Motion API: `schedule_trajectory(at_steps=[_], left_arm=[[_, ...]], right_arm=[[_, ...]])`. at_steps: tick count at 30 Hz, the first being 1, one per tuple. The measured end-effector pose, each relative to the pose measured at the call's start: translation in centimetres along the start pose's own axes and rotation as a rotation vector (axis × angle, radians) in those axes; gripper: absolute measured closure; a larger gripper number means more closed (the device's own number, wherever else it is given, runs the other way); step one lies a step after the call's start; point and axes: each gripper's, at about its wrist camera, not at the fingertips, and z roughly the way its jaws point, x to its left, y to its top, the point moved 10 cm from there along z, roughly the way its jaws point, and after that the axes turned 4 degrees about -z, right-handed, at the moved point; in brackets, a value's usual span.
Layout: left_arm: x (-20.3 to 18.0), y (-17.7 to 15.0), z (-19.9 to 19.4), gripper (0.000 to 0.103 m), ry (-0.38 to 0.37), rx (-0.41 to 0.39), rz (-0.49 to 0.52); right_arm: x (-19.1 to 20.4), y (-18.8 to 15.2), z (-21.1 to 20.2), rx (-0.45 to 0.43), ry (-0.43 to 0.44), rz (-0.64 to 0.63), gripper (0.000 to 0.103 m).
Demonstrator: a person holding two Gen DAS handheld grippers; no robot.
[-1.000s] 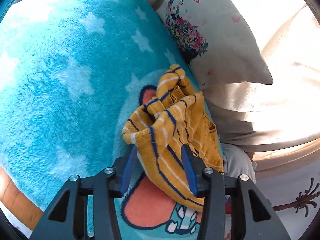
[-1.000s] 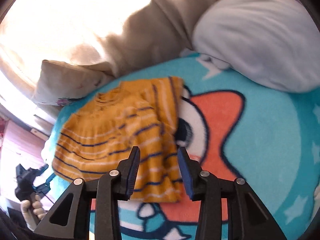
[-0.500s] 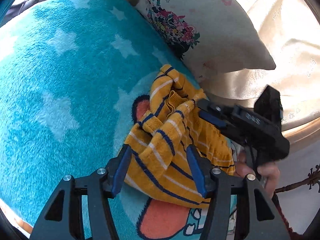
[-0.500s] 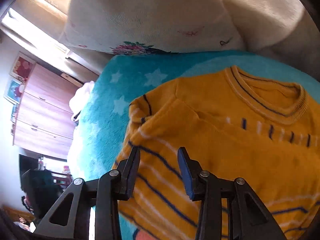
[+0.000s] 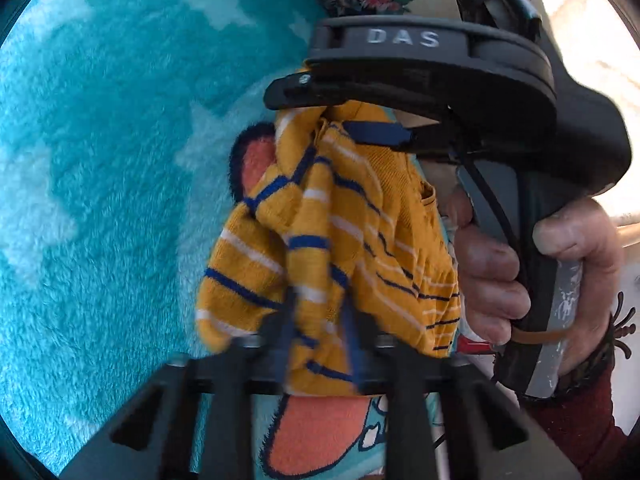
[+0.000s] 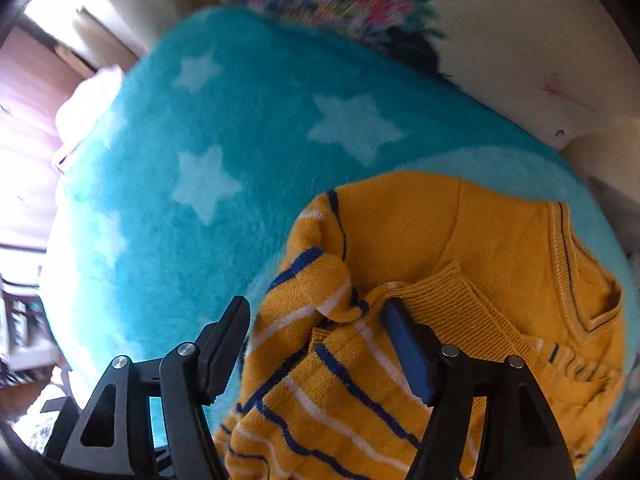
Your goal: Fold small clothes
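Left gripper (image 5: 318,340) is closing, its blurred jaws pinching a bunched fold of the yellow striped sweater (image 5: 332,248), and the knit is squeezed tight between them. Right gripper (image 6: 316,344) is opening, its jaws spread wide and pointing down over the same sweater (image 6: 440,320); a crumpled ridge of striped knit lies between the blue pads (image 6: 408,356), but they are not pressing on it. In the left wrist view that right gripper (image 5: 376,120) comes in from the right, one blue fingertip (image 5: 376,133) against the upper folds, and a person's hand (image 5: 532,276) in a dark red sleeve (image 5: 580,428) is wrapped around its grey handle. The sweater sits heaped on a fluffy turquoise blanket (image 5: 112,160) with pale stars and an orange cartoon patch. Its collar (image 6: 576,264) lies to the right. Beyond the blanket's far edge rests a floral-print pillow (image 6: 340,0).
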Motion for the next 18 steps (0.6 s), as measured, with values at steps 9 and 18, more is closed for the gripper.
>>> schedule_trajectory(at_steps=[9, 18], left_arm=[[0.6, -0.5, -2.2, 0.082, -0.032, -0.034, -0.025], [3.1, -0.8, -4.9, 0.051, 0.006, -0.136, -0.082]], right_arm=[[0.7, -1.0, -0.2, 0.076, -0.087, -0.011, 0.024], [-1.2, -4.5, -2.5, 0.075, 0.049, 0.102, 0.024]])
